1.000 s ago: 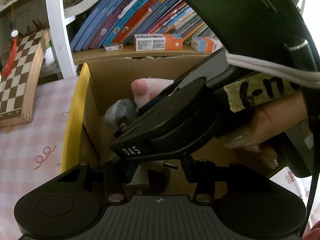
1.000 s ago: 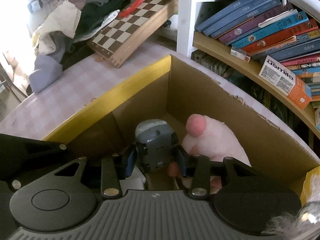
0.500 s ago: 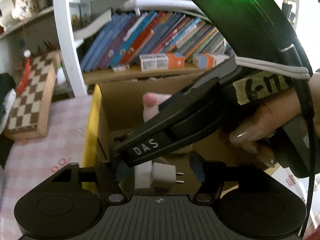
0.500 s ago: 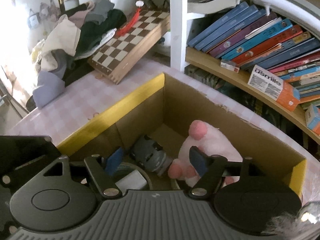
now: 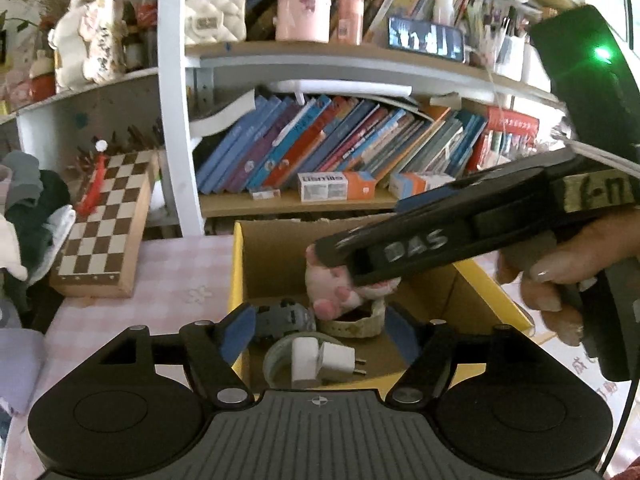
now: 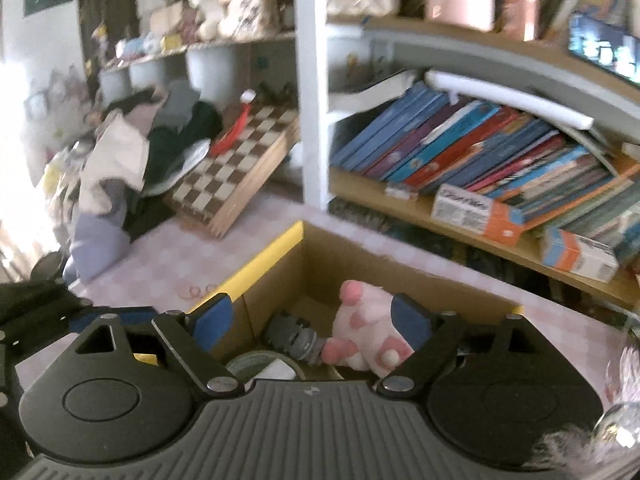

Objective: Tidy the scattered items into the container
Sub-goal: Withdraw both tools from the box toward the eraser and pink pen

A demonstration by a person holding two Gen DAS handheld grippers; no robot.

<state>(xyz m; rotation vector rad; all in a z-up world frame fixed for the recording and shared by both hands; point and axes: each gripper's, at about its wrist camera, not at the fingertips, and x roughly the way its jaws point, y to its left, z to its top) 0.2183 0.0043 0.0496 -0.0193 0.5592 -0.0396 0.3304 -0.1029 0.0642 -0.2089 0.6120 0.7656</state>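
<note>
Only left view shows white plug [image 5: 322, 362] in box [image 5: 240, 280], both grippers [image 5: 318, 330] [image 6: 310, 320] just widened, empty.

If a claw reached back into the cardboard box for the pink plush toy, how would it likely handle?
The pink plush toy looks soft and stuffed, so it would probably squash and feel light. Its fuzzy surface should not slip much. It leans on the grey gadget in the cardboard box, so lifting it may nudge that.

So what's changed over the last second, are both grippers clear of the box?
Both grippers have lifted back out of the box, jaws just opening. The right gripper released the grey toy; the left gripper left the plug inside. The plush stayed put.
</note>
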